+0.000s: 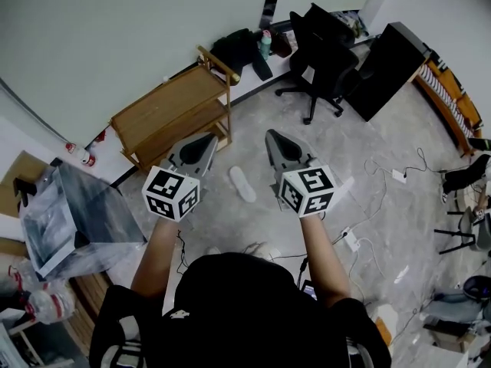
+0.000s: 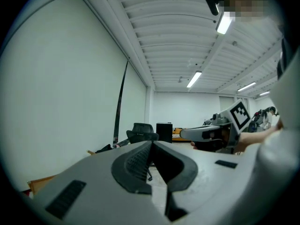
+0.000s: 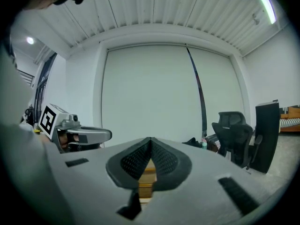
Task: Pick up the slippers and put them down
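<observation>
One white slipper [image 1: 242, 184] lies flat on the grey floor [image 1: 360, 136]. In the head view its long side runs from up-left to down-right. I cannot tell which end is the toe.

You hold your left gripper [image 1: 212, 137] and your right gripper [image 1: 271, 135] up in the air, side by side. Both point away from you. The slipper shows in the gap between them, but it is down on the floor, well apart from both.

Your left fingers [image 2: 136, 162] are pressed together at the tips, with nothing between them. Your right fingers [image 3: 161, 159] are pressed together too, and they hold nothing.

Only the head view shows the slipper. The left gripper view looks along the room: you see the right gripper off to the side, a big pale wall and a black chair [image 2: 140, 132]. The right gripper view shows the left gripper at its left edge. It also shows a bit of the wooden shelf [image 3: 146, 182], low down past the fingers.
</observation>
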`<state>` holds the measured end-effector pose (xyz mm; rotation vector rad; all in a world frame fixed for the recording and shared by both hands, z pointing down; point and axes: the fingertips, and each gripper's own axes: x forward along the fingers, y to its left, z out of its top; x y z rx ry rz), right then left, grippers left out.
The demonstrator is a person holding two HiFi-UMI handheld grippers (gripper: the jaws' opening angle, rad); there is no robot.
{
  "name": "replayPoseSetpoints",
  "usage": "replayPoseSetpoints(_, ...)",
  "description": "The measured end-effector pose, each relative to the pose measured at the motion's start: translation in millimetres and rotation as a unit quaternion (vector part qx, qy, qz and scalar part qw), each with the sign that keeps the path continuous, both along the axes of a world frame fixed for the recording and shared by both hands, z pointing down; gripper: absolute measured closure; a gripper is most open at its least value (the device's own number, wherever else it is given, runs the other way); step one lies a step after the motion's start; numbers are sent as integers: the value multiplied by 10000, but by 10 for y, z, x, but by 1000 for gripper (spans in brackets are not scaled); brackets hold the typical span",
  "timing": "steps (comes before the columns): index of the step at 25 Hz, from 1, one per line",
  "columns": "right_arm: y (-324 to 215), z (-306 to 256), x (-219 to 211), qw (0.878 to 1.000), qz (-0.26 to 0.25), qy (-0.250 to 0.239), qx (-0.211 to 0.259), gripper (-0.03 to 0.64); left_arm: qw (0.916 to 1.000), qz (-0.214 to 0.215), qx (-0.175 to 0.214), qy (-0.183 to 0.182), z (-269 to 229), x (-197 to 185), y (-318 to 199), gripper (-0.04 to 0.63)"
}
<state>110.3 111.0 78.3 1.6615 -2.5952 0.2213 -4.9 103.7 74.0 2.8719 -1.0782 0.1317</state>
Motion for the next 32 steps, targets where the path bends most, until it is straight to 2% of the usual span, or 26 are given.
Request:
replayPoseSetpoints(4, 108, -3, -147, 10000, 67, 54, 19, 618, 9999, 47, 139, 28, -81, -104, 125, 589)
replayPoseSetpoints(11, 247, 0, -367, 9997, 120, 205, 48, 618, 9997, 121, 137, 150, -106, -227, 287, 589)
replayPoseSetpoints(19, 322, 22, -463, 9998, 150, 115, -9, 618, 9994, 79, 44, 337, -125, -268, 361, 589)
replayPoseSetpoints(32, 400, 46, -509, 9998, 144, 131, -26, 618, 9992, 123, 10, 393, -109, -273, 431, 589)
